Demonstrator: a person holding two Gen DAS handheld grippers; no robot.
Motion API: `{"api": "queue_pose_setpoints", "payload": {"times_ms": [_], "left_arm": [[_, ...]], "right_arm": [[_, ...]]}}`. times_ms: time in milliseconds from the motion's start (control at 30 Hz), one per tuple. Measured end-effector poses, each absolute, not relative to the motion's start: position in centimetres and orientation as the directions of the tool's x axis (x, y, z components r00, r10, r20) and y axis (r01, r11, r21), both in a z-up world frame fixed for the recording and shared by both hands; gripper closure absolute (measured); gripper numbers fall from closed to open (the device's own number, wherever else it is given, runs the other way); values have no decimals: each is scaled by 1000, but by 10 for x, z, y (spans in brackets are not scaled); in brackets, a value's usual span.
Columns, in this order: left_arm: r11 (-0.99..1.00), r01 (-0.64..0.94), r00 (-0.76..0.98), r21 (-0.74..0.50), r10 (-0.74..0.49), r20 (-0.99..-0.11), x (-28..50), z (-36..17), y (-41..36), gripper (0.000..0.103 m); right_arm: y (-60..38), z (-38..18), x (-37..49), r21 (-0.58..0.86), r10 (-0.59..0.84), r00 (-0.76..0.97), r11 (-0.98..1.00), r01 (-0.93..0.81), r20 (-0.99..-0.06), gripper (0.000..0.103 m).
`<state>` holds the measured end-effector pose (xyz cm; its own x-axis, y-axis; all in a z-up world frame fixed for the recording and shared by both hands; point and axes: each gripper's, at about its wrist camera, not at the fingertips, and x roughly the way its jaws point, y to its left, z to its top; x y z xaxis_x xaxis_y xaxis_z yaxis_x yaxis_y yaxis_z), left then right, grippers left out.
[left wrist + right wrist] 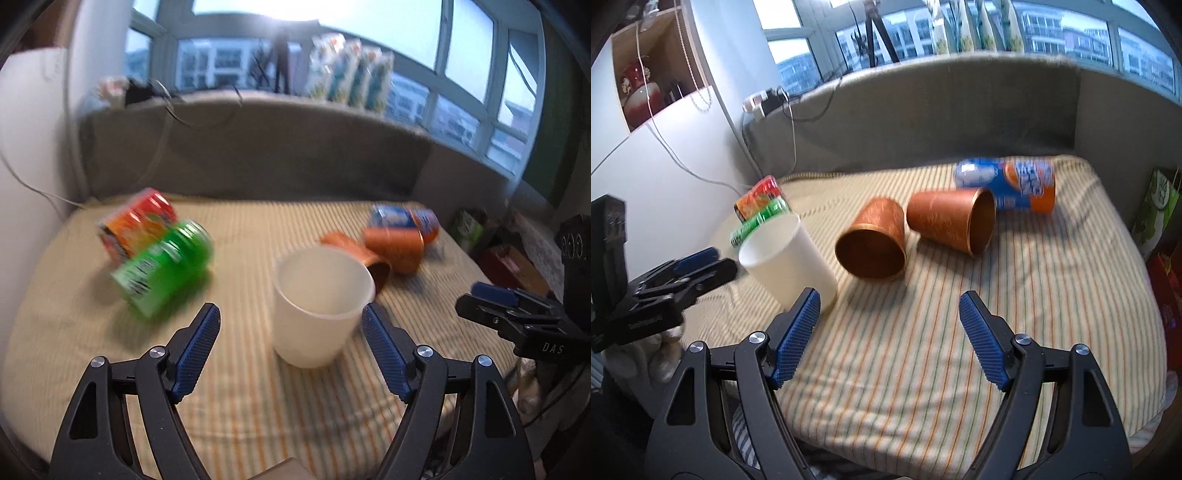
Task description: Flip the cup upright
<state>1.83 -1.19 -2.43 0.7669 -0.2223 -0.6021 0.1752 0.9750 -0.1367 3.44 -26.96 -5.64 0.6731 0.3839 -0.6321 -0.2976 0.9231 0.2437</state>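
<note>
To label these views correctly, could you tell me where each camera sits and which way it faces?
Left wrist: on the left gripper, facing the upright white cup; its open fingers and the right gripper show.
Right wrist: on the right gripper, facing two tipped copper cups; the left gripper shows.
Shared: white cup, copper cups, striped bed.

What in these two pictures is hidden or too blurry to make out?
- Left wrist view: labels on the green can and red can are smeared by motion blur.
- Left wrist view: the white cup hides most of the nearer copper cup.
- Right wrist view: the white cup hides most of both cans.
</note>
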Motion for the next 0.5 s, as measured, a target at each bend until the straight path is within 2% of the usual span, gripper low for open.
{"api": "queue_pose_setpoints", "payload": {"times_ms": [33,100,267,333,367,500], "left_arm": [[979,157,793,-128,-202,-575,15,-19,-8,24],[985,121,833,-122,-167,-528,11,-9,-1,24],[995,47,900,-90,-82,-428,4,7,7,24],[997,38,912,-75,-65,-406,4,10,7,24],[996,38,916,-77,-66,-396,4,11,7,22],[997,23,931,-79,-50,-361,0,14,7,21]], "right_arm": [[-268,-54,35,237,379,685,925,-296,-623,22],[-264,-46,33,216,364,717,931,-293,-595,11],[-249,-29,25,138,311,788,950,-282,-532,11],[-243,-23,19,95,285,818,957,-275,-499,6],[-241,-21,17,84,278,827,958,-273,-488,0],[-232,-17,8,30,251,859,964,-266,-446,0]]}}
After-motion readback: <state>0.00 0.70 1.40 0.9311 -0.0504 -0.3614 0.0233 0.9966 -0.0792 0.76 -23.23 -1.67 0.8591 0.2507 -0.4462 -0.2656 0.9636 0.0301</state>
